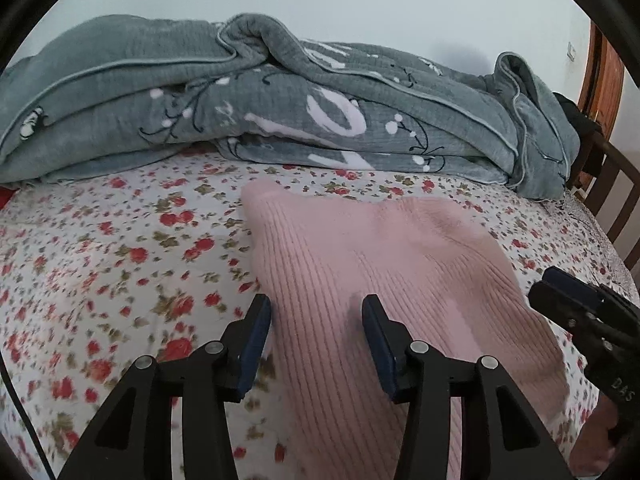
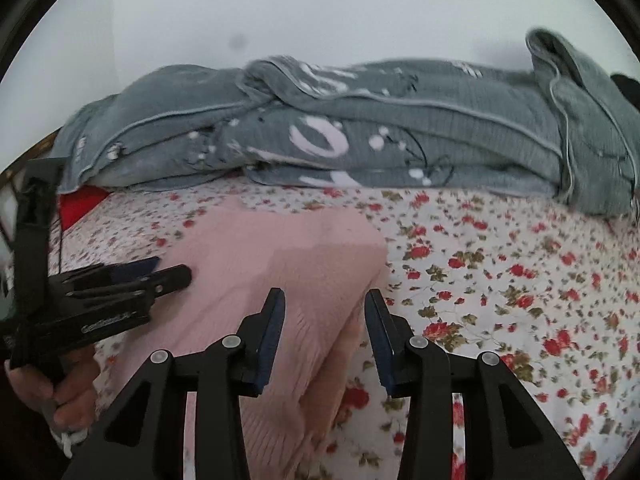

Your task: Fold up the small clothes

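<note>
- Pink ribbed knit garment: lies on the bed, toward its near edge, between the two tools. Its far part rests flat on the sheet; the near part looks doubled over, with a thick folded edge showing on its right side in the right wrist view. Which kind of garment it is cannot be told.
- Progress, as judged: at least one fold appears made; the piece is still broad and loose, so a further fold and a smoothing seem left. No finished stack of folded clothes shows anywhere.
- Left gripper: jaws spread, nothing pinched. It hovers over the garment's left edge, one finger above the sheet, the other above the knit.
- Right gripper: jaws spread, nothing pinched. They straddle the garment's right folded edge without pressing it.
- Hands: part of a hand grips the left tool's handle at the picture's lower left; another hand shows at the lower right of the left wrist view.
- Flowered sheet: white with red blossoms, covers the bed.
- Grey blanket: heaped along the bed's far edge, against the pale wall, well apart from the garment.
- Wooden rail: at the bed's right end.
</note>
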